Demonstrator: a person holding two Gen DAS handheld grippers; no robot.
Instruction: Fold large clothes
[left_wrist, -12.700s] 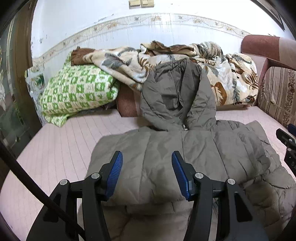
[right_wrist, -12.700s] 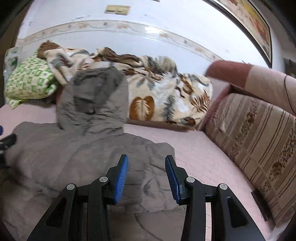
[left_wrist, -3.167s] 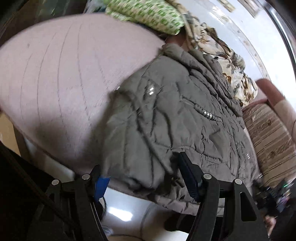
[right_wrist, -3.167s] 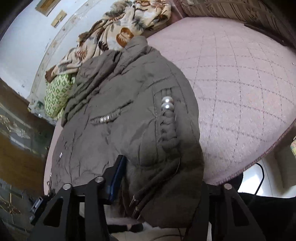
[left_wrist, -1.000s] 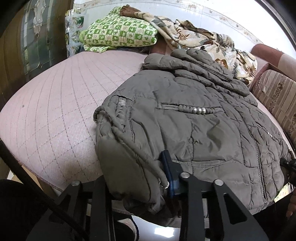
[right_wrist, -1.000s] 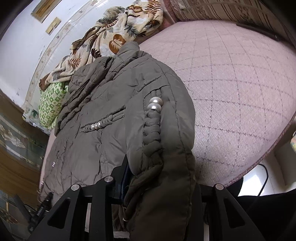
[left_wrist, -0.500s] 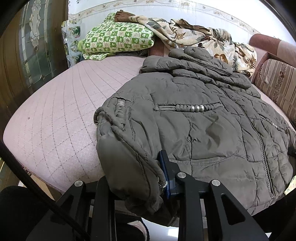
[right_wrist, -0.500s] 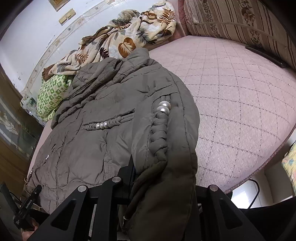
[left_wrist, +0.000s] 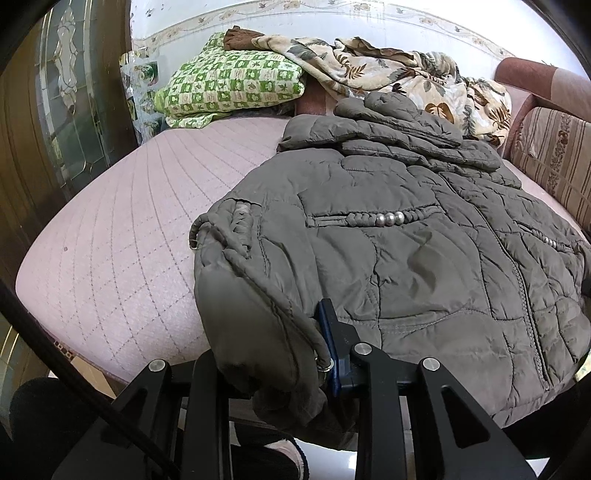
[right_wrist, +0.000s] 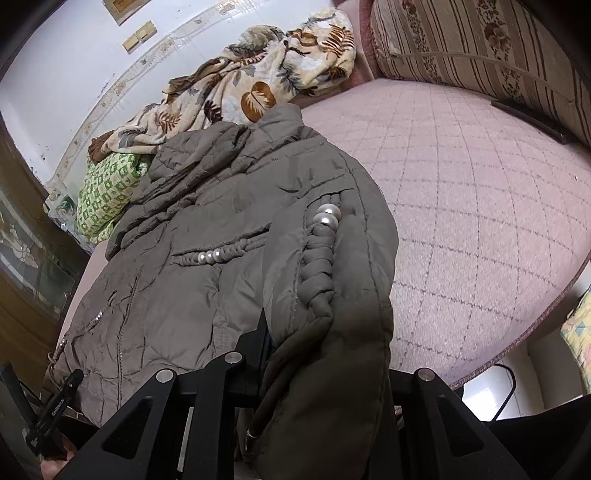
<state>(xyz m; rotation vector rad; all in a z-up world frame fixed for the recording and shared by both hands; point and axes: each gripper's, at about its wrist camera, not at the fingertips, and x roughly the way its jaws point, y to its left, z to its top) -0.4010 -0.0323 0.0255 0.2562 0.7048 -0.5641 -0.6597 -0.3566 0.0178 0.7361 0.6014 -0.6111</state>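
Observation:
A grey-brown quilted jacket (left_wrist: 406, 258) with pearl-trimmed braided pockets lies front up on the pink quilted bed (left_wrist: 129, 221), its hood toward the wall. My left gripper (left_wrist: 269, 343) is shut on the bunched hem corner at the near left; only the blue pad (left_wrist: 327, 332) of one finger shows. In the right wrist view the jacket (right_wrist: 184, 288) spreads to the left. My right gripper (right_wrist: 321, 354) is shut on the near right hem corner, and the fabric drapes over it and hides its right finger.
A green checked pillow (left_wrist: 229, 85) and a leaf-print blanket (left_wrist: 388, 74) are piled against the wall behind the hood. A striped cushion (left_wrist: 554, 147) lines the right side. A dark glazed door (left_wrist: 74, 110) stands to the left. The bed edge drops to the floor, where a cable (right_wrist: 506, 387) lies.
The right fingers have drawn closer together on the hem corner. Both views have levelled slightly, showing more of the wall. The jacket lies as before.

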